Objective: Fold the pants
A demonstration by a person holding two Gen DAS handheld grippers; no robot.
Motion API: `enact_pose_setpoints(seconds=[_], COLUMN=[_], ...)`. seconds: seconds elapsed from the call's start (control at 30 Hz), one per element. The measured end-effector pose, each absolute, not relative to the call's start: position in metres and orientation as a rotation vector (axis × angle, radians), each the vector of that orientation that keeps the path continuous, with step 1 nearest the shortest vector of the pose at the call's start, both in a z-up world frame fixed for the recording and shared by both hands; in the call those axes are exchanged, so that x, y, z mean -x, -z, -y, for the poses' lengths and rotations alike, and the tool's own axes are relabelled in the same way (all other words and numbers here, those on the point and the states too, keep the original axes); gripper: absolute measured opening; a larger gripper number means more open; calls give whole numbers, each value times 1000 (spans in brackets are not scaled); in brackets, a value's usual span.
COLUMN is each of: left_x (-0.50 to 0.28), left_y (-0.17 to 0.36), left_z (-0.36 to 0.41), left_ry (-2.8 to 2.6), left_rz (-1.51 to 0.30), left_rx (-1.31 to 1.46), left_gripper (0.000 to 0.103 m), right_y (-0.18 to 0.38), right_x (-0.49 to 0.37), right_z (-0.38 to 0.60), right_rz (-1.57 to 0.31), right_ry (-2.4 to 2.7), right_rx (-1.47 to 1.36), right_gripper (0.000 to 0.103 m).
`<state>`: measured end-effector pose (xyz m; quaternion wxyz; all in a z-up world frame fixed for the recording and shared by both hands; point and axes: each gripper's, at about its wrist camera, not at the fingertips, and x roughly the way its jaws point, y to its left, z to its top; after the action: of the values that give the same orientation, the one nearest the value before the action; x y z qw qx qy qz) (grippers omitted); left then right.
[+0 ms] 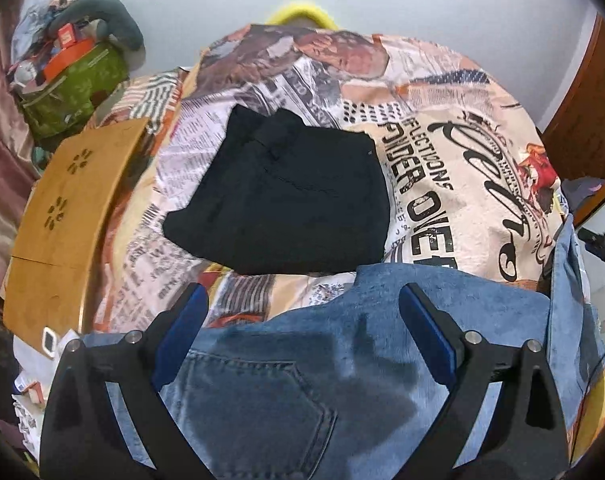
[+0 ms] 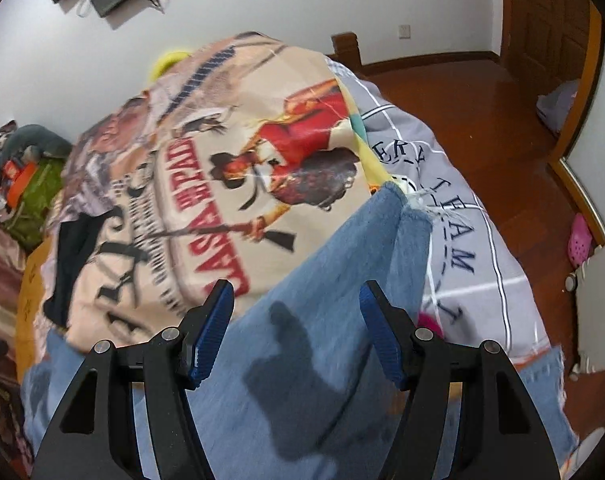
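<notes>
Blue denim jeans [image 1: 286, 372] lie along the near edge of the bed, on a blanket [image 1: 442, 128] printed like old newspaper, their legs running toward the right edge over a grey quilt [image 2: 462, 248]. Both tongs stand wide above the denim, gripping nothing: the left gripper [image 1: 304, 312] over the back pocket, the right gripper [image 2: 296, 332] over the legs. Black folded pants [image 1: 286, 200] rest mid-blanket. A wooden tray [image 1: 66, 208] sits at the left edge.
</notes>
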<state>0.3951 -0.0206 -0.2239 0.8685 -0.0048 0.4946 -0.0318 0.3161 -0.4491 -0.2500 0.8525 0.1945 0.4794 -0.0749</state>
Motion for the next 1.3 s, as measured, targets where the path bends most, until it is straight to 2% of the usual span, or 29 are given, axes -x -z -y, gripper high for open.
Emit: enact_pose_setpoints(seconds=[0.23, 0.27, 0.3, 0.37, 0.43, 0.47, 0.5, 0.57, 0.73, 1.0, 1.17, 1.3], left_x=[-405, -405, -405, -404, -402, -402, -401, -398, -386, -359, -346, -337], left_y=[246, 248, 249, 250, 248, 247, 246, 243, 237, 233, 234, 240], left_z=[33, 34, 35, 37, 39, 40, 42, 47, 65, 100, 113, 118], left_ry=[80, 81, 83, 93, 104, 107, 112, 125, 160, 222, 249, 252], left_rz=[-1073, -1078, -1084, -1093, -1094, -1095, -1096, -1102, -1106, -1112, -1122, -1139], left_rx=[-22, -28, -29, -28, -31, -34, -35, -40, -77, -134, -139, -148], left_gripper=[97, 97, 97, 97, 97, 97, 97, 97, 97, 97, 97, 97], right_y=[291, 294, 296, 298, 295, 292, 289, 278, 243, 173, 176, 219], right_x=[-344, -345, -345, -343, -336, -332, -328, -317, -282, -204, -167, -143], right_z=[466, 466, 466, 467, 467, 468, 468, 472, 496, 522, 525, 530], right_rz=[-1068, -1072, -1077, -1079, -1064, -1062, -1059, -1038, -964, -845, -828, -935], right_ry=[257, 267, 278, 291, 292, 294, 287, 281, 252, 247, 235, 267], right_rx=[-494, -484, -471, -458, -464, -459, -455, -450, -506, -439, -433, -498], right_gripper=[61, 58, 49, 42, 31, 20, 15, 11, 9, 9, 9, 11])
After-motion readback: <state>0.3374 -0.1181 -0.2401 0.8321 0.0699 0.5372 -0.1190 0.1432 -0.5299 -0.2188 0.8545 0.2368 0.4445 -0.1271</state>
